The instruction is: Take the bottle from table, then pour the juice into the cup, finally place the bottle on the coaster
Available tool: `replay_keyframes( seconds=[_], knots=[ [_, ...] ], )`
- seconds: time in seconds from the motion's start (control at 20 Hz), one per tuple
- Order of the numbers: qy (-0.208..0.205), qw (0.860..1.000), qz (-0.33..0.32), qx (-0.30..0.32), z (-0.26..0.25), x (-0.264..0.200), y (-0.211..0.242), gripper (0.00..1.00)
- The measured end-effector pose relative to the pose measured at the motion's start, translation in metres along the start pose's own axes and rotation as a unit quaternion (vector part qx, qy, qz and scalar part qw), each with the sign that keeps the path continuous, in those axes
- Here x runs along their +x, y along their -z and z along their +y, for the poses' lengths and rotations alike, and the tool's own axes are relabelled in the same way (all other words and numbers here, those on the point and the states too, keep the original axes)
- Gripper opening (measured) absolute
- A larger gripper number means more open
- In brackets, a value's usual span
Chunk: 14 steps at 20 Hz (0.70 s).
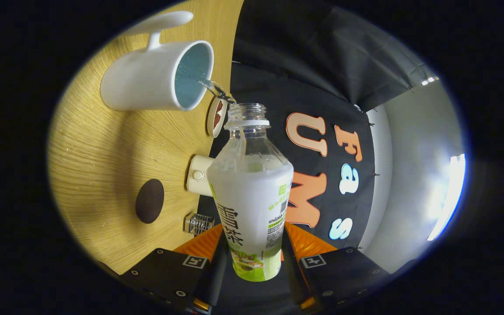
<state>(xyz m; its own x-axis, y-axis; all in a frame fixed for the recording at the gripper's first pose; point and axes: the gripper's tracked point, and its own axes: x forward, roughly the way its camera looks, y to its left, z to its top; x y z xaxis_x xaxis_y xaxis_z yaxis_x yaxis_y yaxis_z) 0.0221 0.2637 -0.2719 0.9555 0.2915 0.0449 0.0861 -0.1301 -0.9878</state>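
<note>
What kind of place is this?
Probably a recording booth: a light wooden table backed by black cloth wall. The fingers grip a clear plastic bottle, pouring into a white ceramic cup.

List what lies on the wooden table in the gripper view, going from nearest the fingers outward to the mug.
clear ridged block → dark round coaster → small white round-fronted object → patterned round disc → white mug, taking the stream from the bottle held in the gripper.
</note>
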Motion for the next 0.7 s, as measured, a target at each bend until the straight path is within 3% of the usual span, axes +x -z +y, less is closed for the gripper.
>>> replay_keyframes(
  seconds=[0.7],
  knots=[
    [0.009,1.0,-0.009,-0.019,-0.008,0.006,-0.007,0.63]
  ],
)
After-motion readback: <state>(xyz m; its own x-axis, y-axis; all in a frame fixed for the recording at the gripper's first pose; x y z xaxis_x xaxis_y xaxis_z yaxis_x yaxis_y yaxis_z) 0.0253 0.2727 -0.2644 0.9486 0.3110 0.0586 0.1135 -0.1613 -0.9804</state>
